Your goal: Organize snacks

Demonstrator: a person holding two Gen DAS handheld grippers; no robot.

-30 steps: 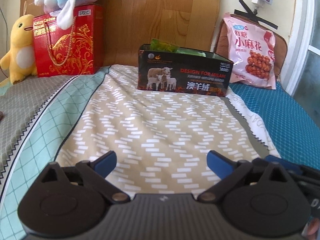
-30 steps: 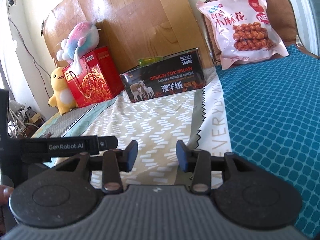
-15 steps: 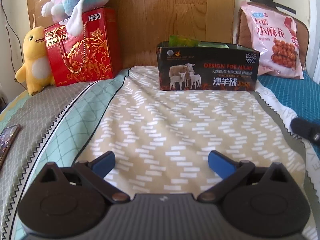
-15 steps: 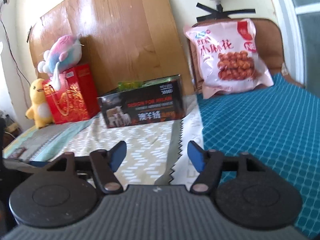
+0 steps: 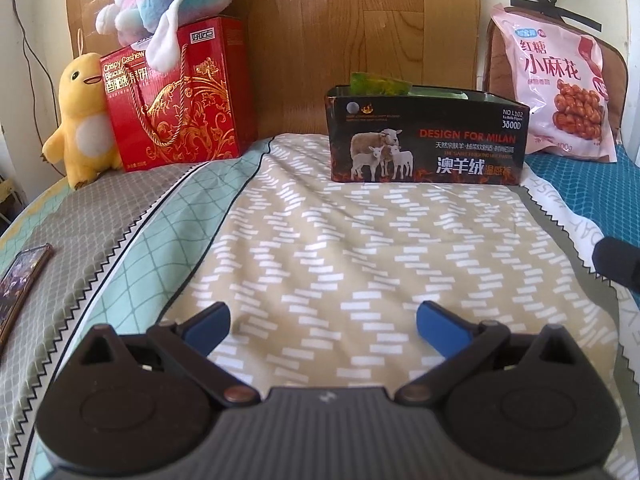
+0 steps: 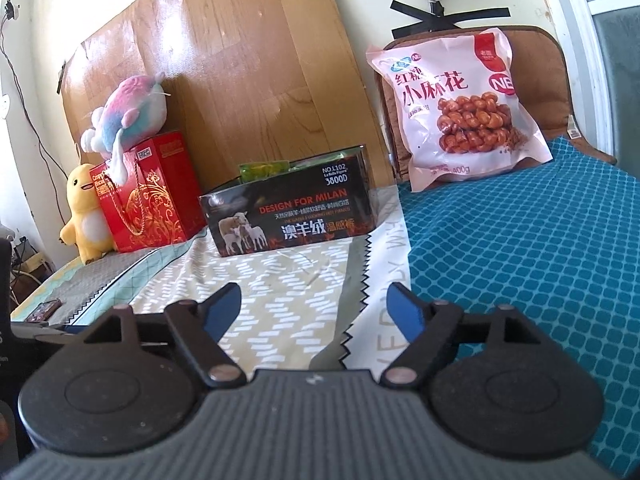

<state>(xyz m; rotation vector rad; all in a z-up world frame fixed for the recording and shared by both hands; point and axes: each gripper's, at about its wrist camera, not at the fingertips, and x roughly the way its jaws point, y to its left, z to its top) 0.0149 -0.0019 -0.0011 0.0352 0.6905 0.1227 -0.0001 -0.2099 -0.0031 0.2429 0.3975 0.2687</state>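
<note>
The right gripper is opening its jaws, with nothing between the blue pads but bedding, and it touches no snack. The left gripper stands wide open and empty too, low over the beige patterned sheet.

The pink snack bag leans upright against a brown cushion at the head of the bed, on the blue cover, just right of the black box, which already has green packets poking from its open top. A red biscuit box stands further left.

The step in hand looks like a reach for the pink bag. It is soft and puffy, so I would bring the right jaws in fully wide, pinch a top corner or the sealed edge rather than the full belly, and lift it clear before swinging it over the black box.
</note>
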